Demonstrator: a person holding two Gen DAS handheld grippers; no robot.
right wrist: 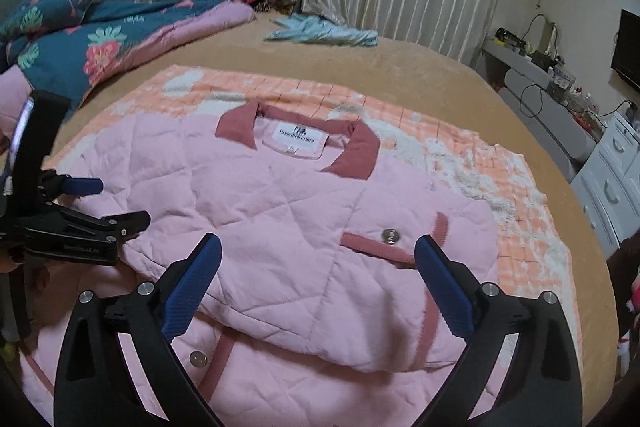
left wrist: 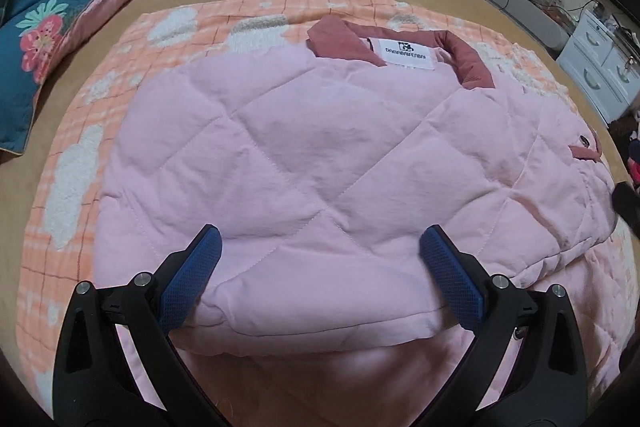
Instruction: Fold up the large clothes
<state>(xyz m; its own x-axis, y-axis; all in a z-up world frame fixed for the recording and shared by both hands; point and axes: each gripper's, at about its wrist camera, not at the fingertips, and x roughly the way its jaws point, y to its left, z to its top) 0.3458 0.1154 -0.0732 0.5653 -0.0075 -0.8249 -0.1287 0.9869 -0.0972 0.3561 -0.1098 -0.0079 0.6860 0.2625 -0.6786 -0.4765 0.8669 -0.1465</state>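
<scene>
We see the pale pink quilted jacket with dusty-rose collar (right wrist: 280, 187) lying centre frame on the peach checked fleece blanket (right wrist: 460, 147), its lower part doubled up over the body, likely so the next fold can shorten it. Our right gripper (right wrist: 318, 259) hangs above the near folded edge, blue pads wide apart, nothing between them. In the left wrist view our left gripper (left wrist: 320, 255) also stands wide apart over the fold, clamping nothing; it looks ready to press or pinch the near hem. The collar points to the upper frame. The tan bedspread (right wrist: 400, 67) leaves open room beyond the collar; the teal floral quilt (right wrist: 80, 43) crowds the upper left, white drawers (right wrist: 612, 179) the right edge.
</scene>
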